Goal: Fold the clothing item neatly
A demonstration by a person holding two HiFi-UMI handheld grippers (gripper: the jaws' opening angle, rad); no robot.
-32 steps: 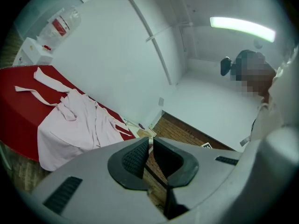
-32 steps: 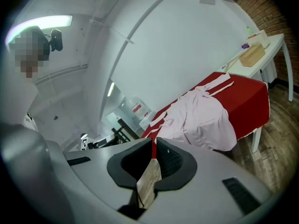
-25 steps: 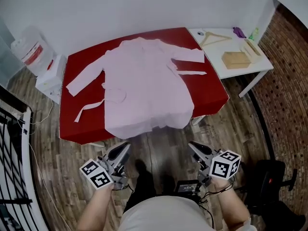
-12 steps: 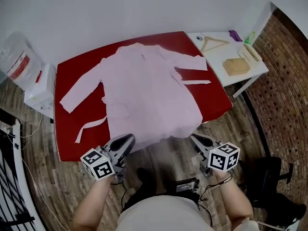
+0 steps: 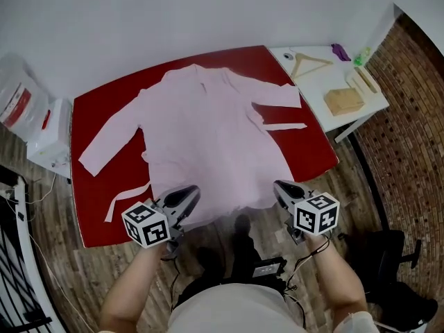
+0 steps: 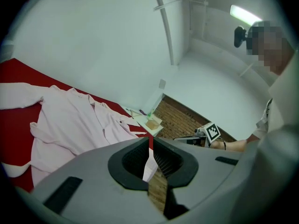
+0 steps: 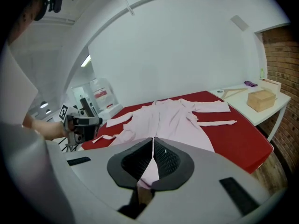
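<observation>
Two grey hand-held grippers are hovering at the near edge of the red rectangular desk (image 5: 104,116), where the pale pink fabric robe (image 5: 208,137) is lying spread flat, collar toward the wall and hem toward us. We are holding the left gripper (image 5: 189,193) by the hem's left corner and the right gripper (image 5: 280,186) by its right corner; both sets of jaws are pressed together and are pinching nothing. One sleeve is stretching out to the left, the other is lying across the right side, and the robe's pink belt (image 5: 128,198) is trailing over the red surface. Beside the desk, a white side desk (image 5: 316,82) is carrying a wooden clothes hanger (image 5: 309,61) and a brown cardboard box (image 5: 344,100).
</observation>
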